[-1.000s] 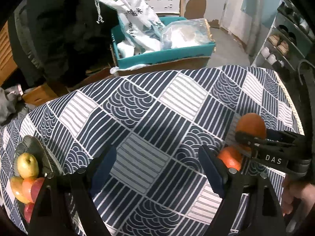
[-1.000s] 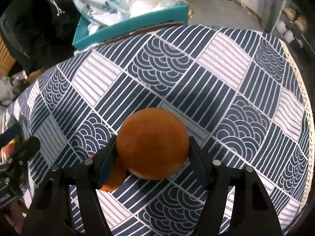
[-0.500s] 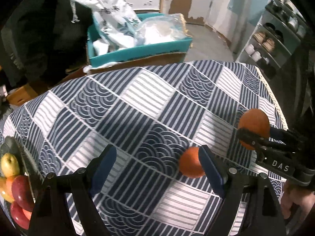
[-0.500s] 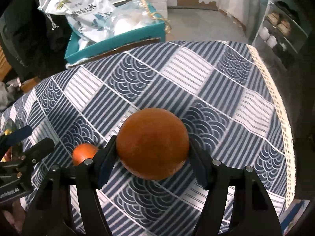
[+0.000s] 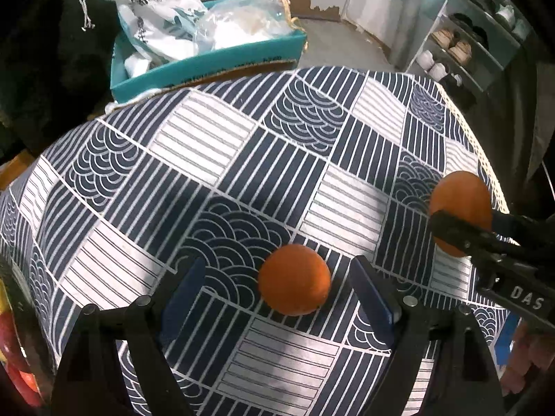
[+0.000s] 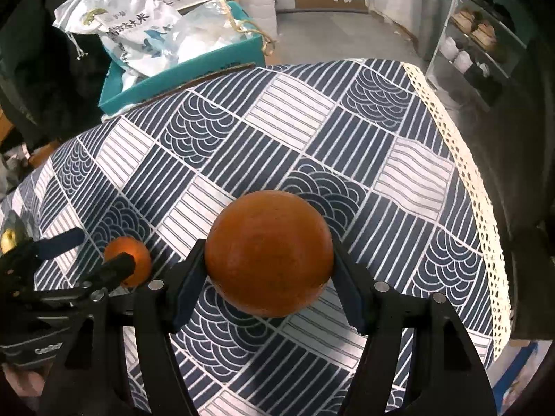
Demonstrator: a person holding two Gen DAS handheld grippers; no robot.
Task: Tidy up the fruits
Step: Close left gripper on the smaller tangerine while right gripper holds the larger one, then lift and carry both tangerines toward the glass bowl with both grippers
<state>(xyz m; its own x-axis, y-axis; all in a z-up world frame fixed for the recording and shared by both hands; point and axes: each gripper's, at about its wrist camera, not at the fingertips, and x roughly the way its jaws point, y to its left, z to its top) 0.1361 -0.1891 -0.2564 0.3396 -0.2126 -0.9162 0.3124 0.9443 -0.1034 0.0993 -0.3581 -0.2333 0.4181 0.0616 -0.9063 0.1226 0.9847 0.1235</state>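
My right gripper (image 6: pixel 267 270) is shut on a large orange (image 6: pixel 269 253) and holds it above the patterned tablecloth; it shows in the left wrist view as well (image 5: pixel 459 208). A smaller orange (image 5: pixel 294 279) lies on the cloth between the open fingers of my left gripper (image 5: pixel 277 287), nearer the right finger and not touched. It also shows in the right wrist view (image 6: pixel 130 254), partly behind the left gripper. Red fruit (image 5: pixel 14 357) shows at the far left edge of the left wrist view.
A teal box (image 5: pixel 208 59) with white bags (image 5: pixel 163 20) stands beyond the table's far edge. The lace-trimmed right edge of the tablecloth (image 6: pixel 464 173) drops off to the floor. A shoe shelf (image 5: pixel 461 41) stands at the right.
My left gripper has swung right, away from the fruit bowl, until the small orange sits between its fingers. My right gripper has lifted the large orange higher and to the right.
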